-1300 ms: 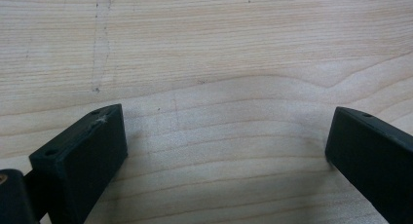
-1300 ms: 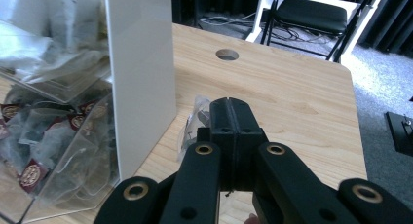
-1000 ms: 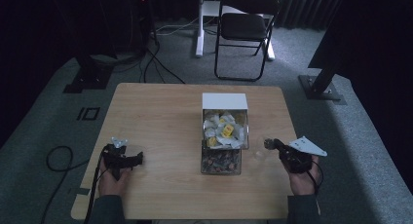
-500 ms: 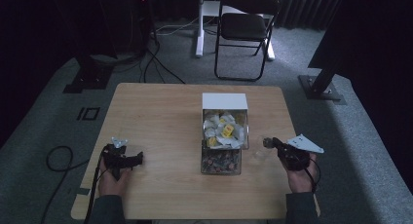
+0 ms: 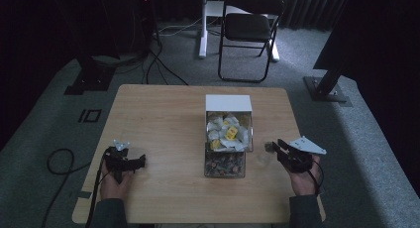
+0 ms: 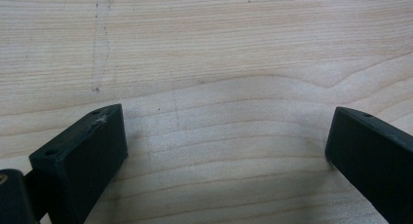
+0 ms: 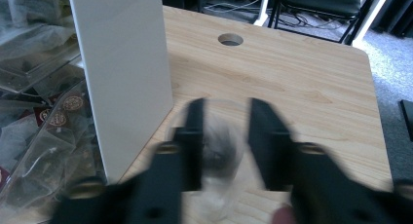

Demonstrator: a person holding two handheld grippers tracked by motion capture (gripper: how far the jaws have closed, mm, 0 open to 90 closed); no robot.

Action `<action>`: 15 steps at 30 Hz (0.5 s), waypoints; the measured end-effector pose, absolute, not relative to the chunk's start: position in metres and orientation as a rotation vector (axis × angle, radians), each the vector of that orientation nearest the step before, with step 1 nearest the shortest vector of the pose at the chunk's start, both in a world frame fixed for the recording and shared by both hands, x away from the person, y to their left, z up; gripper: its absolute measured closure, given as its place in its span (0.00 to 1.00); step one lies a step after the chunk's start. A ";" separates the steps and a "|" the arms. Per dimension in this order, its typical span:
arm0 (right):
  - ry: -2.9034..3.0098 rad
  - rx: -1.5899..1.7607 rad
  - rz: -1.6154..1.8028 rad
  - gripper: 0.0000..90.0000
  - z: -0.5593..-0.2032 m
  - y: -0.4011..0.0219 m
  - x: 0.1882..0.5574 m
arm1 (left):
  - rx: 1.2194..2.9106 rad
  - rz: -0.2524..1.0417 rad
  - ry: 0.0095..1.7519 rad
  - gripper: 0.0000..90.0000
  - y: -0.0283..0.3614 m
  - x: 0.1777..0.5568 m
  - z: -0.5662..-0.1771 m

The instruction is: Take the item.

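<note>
Right gripper [image 5: 270, 146] has crept a little closer to the clear box [image 5: 228, 139] since the earlier shot, and its jaws have just been opening from fully pressed together to roughly half spread. In the right gripper view they're motion-blurred, with a small see-through pouch [image 7: 214, 151] holding something dark between them; too smeared to tell if the pads actually touch it. In the high view that same pouch [image 5: 268, 147] sits right at the gripper's tip, just beside the right side of the box.

Left gripper [image 5: 141, 161] hasn't budged. It lies near the front left of the wooden table [image 5: 158, 114], well apart from the box, jaws spread wide with nothing but bare wood between them in its own view.

Box stands around the middle of the table: white back wall, an upper compartment of white and yellow sachets [image 5: 225, 134], and a lower front compartment of darker brownish packets [image 5: 224, 164]. A black folding chair [image 5: 250, 27] stands on the grey carpet beyond the table.
</note>
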State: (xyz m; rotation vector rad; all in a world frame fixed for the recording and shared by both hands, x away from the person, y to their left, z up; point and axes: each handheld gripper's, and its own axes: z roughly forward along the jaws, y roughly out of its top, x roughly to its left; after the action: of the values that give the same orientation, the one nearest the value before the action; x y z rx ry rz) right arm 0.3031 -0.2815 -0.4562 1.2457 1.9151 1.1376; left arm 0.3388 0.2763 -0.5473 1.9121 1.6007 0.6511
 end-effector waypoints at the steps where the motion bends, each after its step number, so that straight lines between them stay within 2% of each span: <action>1: 1.912 1.243 1.139 0.57 -0.456 -0.281 0.303 | 1.912 0.651 1.601 0.02 0.276 0.339 -0.547; 3: 1.907 1.248 1.143 0.45 -0.456 -0.281 0.302 | 1.912 0.651 1.601 0.02 0.276 0.339 -0.547; 6: 1.904 1.248 1.138 0.35 -0.456 -0.281 0.301 | 1.912 0.651 1.601 0.02 0.276 0.339 -0.547; 15: 1.919 1.234 1.138 0.25 -0.458 -0.280 0.295 | 1.912 0.651 1.601 0.02 0.276 0.339 -0.547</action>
State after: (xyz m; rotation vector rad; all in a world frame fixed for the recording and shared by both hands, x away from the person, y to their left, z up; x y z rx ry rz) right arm 0.2948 -0.2800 -0.4577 1.2340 1.9190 1.1376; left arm 0.3388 0.2763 -0.5473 1.9118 1.6011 0.6512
